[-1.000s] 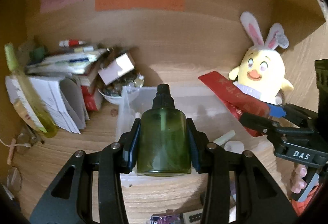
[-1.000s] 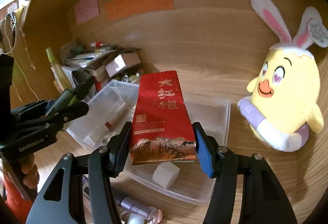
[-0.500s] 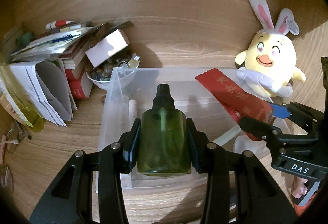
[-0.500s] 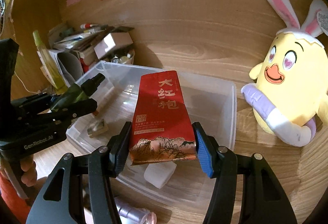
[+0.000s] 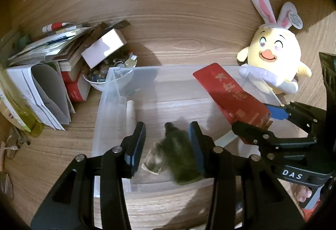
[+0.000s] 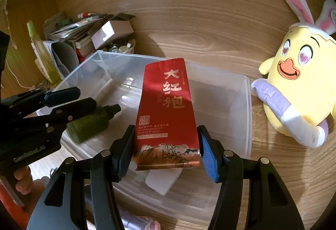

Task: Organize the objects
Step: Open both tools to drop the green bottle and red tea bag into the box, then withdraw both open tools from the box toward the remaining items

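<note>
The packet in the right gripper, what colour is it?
Red, with gold characters and a mountain scene along the bottom; the packet shows best in the right wrist view.

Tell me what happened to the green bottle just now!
The left gripper opened and let go of the green bottle, which is blurred in the left wrist view, dropping into the clear plastic box. A second ago it was clamped upright between the fingers, and both grippers moved closer over the box. The right gripper still holds the red tea packet, and the plush chick stayed put.

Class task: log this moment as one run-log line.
left gripper: open | green bottle: released into clear bin | right gripper: holding red tea packet
</note>
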Demonstrator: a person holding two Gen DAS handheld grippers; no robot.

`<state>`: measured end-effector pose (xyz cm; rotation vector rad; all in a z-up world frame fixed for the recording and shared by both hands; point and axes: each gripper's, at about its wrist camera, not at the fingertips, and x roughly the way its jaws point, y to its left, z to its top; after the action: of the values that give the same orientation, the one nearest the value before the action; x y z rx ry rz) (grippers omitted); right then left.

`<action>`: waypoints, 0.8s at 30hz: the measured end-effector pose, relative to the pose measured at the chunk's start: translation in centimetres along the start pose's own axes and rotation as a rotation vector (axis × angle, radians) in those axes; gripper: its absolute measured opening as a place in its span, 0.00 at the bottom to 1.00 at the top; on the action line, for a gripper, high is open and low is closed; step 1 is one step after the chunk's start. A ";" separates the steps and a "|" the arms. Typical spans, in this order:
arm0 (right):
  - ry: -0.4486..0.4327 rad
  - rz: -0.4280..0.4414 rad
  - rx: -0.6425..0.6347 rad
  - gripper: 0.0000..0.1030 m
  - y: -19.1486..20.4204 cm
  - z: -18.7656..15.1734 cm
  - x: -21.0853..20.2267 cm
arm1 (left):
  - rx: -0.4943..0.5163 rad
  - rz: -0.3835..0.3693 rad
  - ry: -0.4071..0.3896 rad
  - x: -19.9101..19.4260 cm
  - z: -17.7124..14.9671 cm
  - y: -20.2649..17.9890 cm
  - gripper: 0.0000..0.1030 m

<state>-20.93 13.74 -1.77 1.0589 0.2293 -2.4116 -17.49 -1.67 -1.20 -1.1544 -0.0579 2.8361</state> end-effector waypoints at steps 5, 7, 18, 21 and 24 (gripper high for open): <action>-0.005 -0.010 -0.007 0.60 0.1 0.0 -0.4 | 0.007 0.000 -0.017 -0.5 -0.1 -0.2 0.53; -0.013 -0.008 -0.006 0.63 0.1 0.0 -0.6 | 0.008 -0.005 -0.030 -1.0 -0.3 -0.3 0.60; -0.079 -0.021 0.026 0.80 -0.1 0.1 -3.9 | 0.051 0.009 -0.093 -4.9 -1.5 -1.2 0.77; -0.089 -0.009 0.023 0.80 0.0 -0.3 -5.1 | 0.064 0.015 -0.108 -6.1 -2.2 -1.3 0.84; -0.099 0.002 0.024 0.81 0.0 -1.0 -6.2 | 0.081 0.020 -0.115 -6.9 -3.0 -1.6 0.87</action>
<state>-16.70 16.33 2.06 0.9470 0.1663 -2.4628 -10.37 -0.69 1.56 -0.9814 0.0618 2.8906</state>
